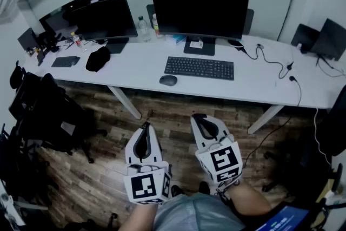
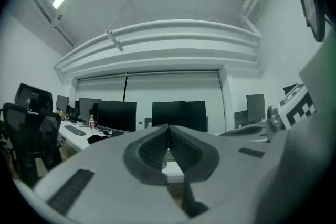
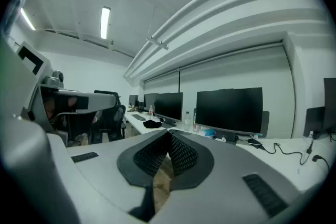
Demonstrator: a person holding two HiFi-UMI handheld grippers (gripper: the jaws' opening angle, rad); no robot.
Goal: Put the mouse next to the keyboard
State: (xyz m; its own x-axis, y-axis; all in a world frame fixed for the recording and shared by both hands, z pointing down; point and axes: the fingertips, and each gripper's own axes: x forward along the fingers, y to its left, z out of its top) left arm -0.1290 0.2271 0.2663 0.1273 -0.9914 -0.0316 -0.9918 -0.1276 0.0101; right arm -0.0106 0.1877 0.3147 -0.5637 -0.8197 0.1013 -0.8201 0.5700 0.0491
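A dark mouse [image 1: 168, 80] lies on the white desk [image 1: 135, 70], just left of the black keyboard [image 1: 199, 67] and a little nearer the front edge. Both grippers hang over the wooden floor, well short of the desk. My left gripper [image 1: 144, 128] has its jaws together with nothing between them, tips meeting in its own view [image 2: 168, 127]. My right gripper [image 1: 199, 118] is likewise shut and empty, its tips touching [image 3: 169, 134]. In the left gripper view the keyboard shows faintly between the pads.
Two black monitors [image 1: 200, 12] [image 1: 105, 19] stand on the desk, with bottles [image 1: 144, 29], a black cap [image 1: 98, 58], a second keyboard [image 1: 65, 61] and cables [image 1: 275, 65]. Black office chairs [image 1: 48, 111] crowd the left. Desk legs [image 1: 124, 100] [image 1: 265, 116] stand ahead.
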